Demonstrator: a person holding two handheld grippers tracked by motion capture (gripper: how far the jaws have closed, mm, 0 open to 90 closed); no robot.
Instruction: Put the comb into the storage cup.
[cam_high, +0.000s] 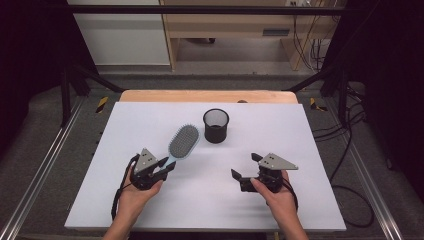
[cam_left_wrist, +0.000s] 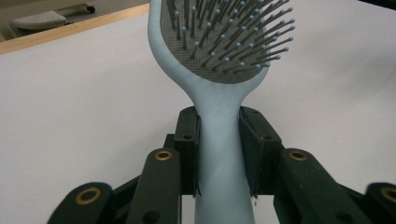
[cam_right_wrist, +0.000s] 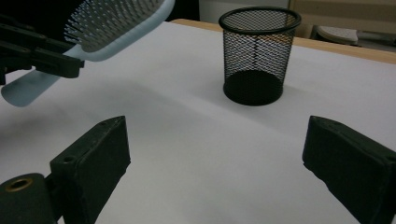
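The right tool (cam_high: 244, 173) hovers low over the white bench (cam_high: 150, 200), nearer the person than the cup (cam_high: 216, 125), its jaws spread wide with nothing between them. The left tool (cam_high: 168, 166), left of the cup and nearer, grips the handle of the pale-blue brush (cam_left_wrist: 222, 140) with both jaws pressed to its sides. The bristled brush head reaches toward the cup, just left of it, lifted off the bench. The black mesh cup stands upright near the bench's far edge.
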